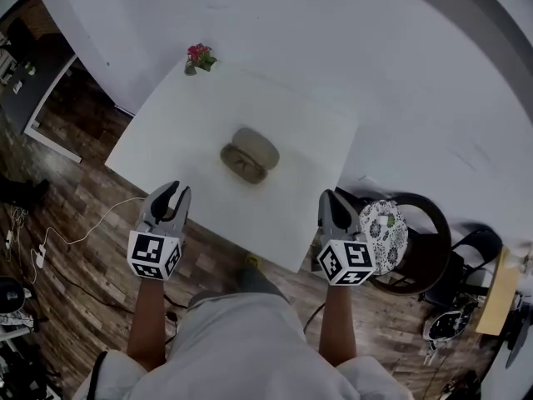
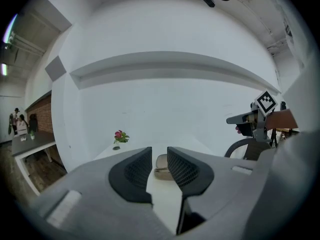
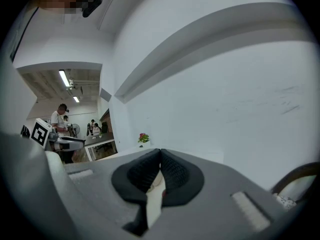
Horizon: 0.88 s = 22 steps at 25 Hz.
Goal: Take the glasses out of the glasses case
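An olive glasses case (image 1: 257,147) lies open in the middle of the white table (image 1: 191,115), with the glasses (image 1: 242,164) resting in its near half. My left gripper (image 1: 173,193) hovers at the table's near left edge, apart from the case, jaws open and empty. In the left gripper view the case (image 2: 161,166) shows through the gap of the left gripper (image 2: 159,155). My right gripper (image 1: 331,198) hangs at the near right edge, also clear of the case. In the right gripper view the right gripper (image 3: 160,153) has its tips touching, shut on nothing.
A small pot of pink flowers (image 1: 199,57) stands at the table's far corner. A dark chair with a patterned cushion (image 1: 384,235) sits right of the table. A white cable (image 1: 92,223) runs over the wooden floor at left. White walls rise behind the table.
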Motion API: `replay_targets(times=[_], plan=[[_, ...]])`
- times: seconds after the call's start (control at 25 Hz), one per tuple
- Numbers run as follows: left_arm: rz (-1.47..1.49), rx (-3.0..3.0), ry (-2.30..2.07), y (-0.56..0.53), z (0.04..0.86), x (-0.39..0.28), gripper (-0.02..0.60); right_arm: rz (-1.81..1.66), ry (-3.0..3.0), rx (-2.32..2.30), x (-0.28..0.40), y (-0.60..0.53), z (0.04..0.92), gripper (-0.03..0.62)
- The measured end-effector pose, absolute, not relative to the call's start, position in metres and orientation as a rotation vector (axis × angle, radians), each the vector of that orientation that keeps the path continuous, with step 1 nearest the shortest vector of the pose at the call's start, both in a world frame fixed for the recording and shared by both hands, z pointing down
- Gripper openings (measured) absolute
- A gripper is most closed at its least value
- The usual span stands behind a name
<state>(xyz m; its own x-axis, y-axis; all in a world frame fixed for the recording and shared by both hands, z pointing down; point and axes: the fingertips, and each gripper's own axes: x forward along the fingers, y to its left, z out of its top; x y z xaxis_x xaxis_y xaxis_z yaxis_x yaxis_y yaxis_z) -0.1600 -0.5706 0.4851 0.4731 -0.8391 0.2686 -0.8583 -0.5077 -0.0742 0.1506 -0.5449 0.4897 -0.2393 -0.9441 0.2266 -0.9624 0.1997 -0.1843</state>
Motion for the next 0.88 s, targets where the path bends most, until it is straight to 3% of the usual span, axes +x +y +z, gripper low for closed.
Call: replay_targets(times=[0.4, 0.88], plan=[[0.573, 2.703, -1.422, -0.608, 0.494, -0.120, 0.106, 0.509, -2.378, 1.902, 0.172, -0.582, 0.508, 0.003], [0.536, 2.803, -1.245, -0.662, 0.489, -0.113, 0.106, 0.524, -2.258, 2.074, 0.179, -0.598, 0.505, 0.003]])
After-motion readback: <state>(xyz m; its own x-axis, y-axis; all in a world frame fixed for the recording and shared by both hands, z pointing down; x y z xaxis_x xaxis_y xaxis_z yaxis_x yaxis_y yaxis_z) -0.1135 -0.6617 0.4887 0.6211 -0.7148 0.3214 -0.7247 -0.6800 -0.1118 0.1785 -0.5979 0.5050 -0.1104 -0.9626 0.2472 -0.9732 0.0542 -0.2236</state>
